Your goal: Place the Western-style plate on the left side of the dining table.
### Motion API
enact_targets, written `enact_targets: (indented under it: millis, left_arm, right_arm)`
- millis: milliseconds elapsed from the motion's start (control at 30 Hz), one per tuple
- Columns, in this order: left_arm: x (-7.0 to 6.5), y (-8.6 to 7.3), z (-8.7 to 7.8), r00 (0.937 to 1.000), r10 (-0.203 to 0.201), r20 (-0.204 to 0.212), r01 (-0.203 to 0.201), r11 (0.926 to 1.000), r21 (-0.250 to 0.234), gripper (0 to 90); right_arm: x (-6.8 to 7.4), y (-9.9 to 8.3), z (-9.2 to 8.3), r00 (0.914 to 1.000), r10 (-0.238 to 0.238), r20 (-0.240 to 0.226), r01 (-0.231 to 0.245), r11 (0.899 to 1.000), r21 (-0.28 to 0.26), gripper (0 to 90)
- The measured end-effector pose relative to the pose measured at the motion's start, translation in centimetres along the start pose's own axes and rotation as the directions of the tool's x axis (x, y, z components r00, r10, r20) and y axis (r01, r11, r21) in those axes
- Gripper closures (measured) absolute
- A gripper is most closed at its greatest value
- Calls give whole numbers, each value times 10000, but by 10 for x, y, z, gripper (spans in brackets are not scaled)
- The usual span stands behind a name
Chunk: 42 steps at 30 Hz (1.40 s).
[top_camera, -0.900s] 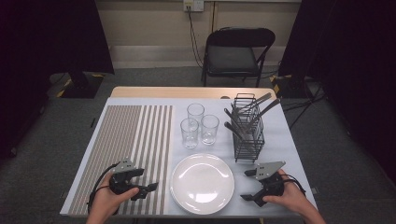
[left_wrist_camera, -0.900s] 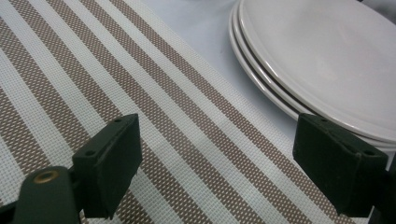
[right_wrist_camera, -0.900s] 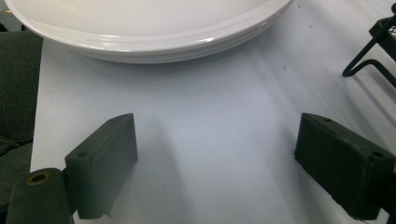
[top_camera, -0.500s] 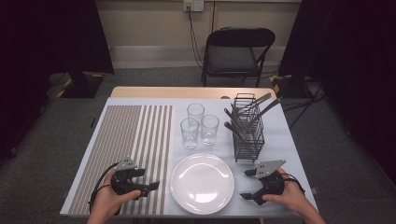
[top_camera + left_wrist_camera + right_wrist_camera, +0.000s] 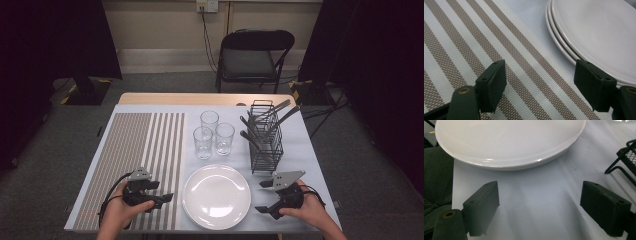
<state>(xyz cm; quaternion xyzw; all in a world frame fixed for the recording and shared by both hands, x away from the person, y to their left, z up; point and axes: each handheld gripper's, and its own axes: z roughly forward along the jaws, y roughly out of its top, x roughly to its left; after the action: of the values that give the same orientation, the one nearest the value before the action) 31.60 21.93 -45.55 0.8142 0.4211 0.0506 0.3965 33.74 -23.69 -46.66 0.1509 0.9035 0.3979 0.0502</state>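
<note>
- Dark curtains and a folding chair (image 5: 256,55) stood behind the tabletop (image 5: 305,150), which was covered in white cloth with a striped placemat (image 5: 135,150) on its left half.
- Near the front edge, at the middle, sat the stack of white plates (image 5: 216,196), round and with no long axis to line up on.
- On the placemat by the front edge, the left gripper (image 5: 162,198) rested with its jaws spread and empty, pointing toward the stack's left rim, just beside it.
- At the front right corner the right gripper (image 5: 265,196) was likewise spread wide with nothing between its jaws, aimed at the right rim across bare cloth, a little farther off.
- I judged the left hand the nearer one to the plates, though either could reach.
- Three glasses (image 5: 212,134) and a wire cutlery rack (image 5: 266,142) stood behind the stack, apart from both grippers.
</note>
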Motion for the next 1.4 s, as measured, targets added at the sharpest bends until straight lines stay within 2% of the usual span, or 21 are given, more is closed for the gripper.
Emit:
enact_targets:
  millis: [33, 67, 133, 267, 500, 600, 633, 767, 833, 1000, 1033, 1167, 1400]
  left_arm:
    - [-1, 0, 1, 9999, -138, 28, 138, 9999, -8, 261]
    - [-1, 1, 1, 10000, -60, 46, 60, 10000, -18, 265]
    - [-1, 3, 2, 9998, -185, 119, 186, 9998, -70, 265]
    - [-2, 6, 2, 9996, -171, 223, 175, 9996, -208, 274]
    - [-4, 9, 5, 9986, -252, 454, 251, 9997, 37, 311]
    - [-5, 10, 6, 9983, -331, 477, 331, 9995, -3, 317]
    - [-5, 11, 6, 9984, -344, 458, 344, 9994, 14, 318]
    - [-5, 12, 6, 9985, -334, 434, 333, 9994, 27, 321]
    - [-5, 13, 6, 9981, -445, 420, 446, 9990, -9, 320]
    - [-5, 15, 6, 9977, -523, 423, 522, 9986, 32, 324]
    - [-5, 15, 6, 9975, -572, 413, 570, 9984, 52, 326]
    - [-4, 14, 5, 9971, -682, 337, 678, 9976, 113, 327]
    - [-5, 17, 9, 9952, -897, 389, 891, 9959, 180, 328]
  right_arm:
    - [0, 1, 0, 10000, 20, -51, -20, 10000, -89, 152]
    - [1, 3, -1, 10000, -6, 2, 6, 9998, -176, 153]
    - [2, 5, -1, 10000, 29, -10, -29, 9997, -247, 153]
    - [4, 7, 1, 9999, 17, -111, -20, 9996, -277, 157]
    - [5, 12, 2, 10000, -50, -77, 46, 9987, -499, 199]
    - [5, 13, 0, 9999, 75, -138, -83, 9979, -641, 213]
    - [5, 13, 1, 9999, -34, -160, 24, 9983, -582, 262]
    - [6, 13, 3, 9997, 3, -237, -15, 9987, -518, 304]
    - [7, 16, 2, 9988, -92, -481, 62, 9980, -621, 373]
    - [8, 20, 3, 9983, -338, -478, 306, 9973, -667, 408]
    - [7, 20, 4, 9977, -338, -594, 299, 9974, -657, 437]
    - [6, 21, 4, 9970, -301, -714, 256, 9977, -634, 466]
    - [4, 23, 7, 9965, -313, -776, 264, 9976, -643, 465]
